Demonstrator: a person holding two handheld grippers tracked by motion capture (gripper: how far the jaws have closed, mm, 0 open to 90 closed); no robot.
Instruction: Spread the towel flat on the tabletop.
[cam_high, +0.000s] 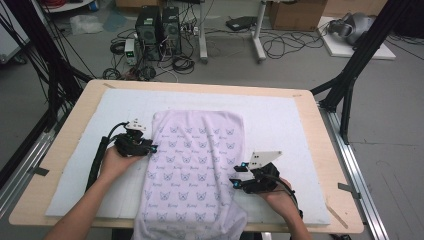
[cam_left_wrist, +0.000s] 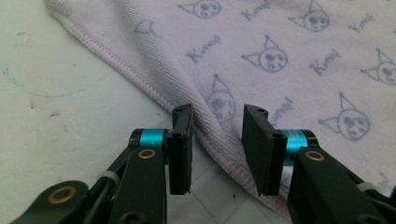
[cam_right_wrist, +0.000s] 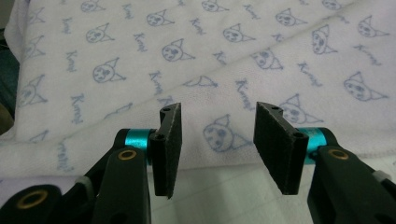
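Jaws spread on both: left gripper (cam_high: 151, 148) straddling the hemmed left edge of the pale lilac terry towel with blue cat-face print (cam_high: 195, 170), lying mid-table on the white foam mat (cam_high: 280, 120), right gripper (cam_high: 235, 176) at its right edge.

One towel (cam_high: 195, 165) is counted at the frame centre, one white mat (cam_high: 280, 115) under it, and two computer towers (cam_high: 159, 31) at upper left.

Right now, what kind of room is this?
Probably a lab or workshop: a wooden table inside black frame legs, computer towers and tangled cables on the floor, cardboard boxes behind.
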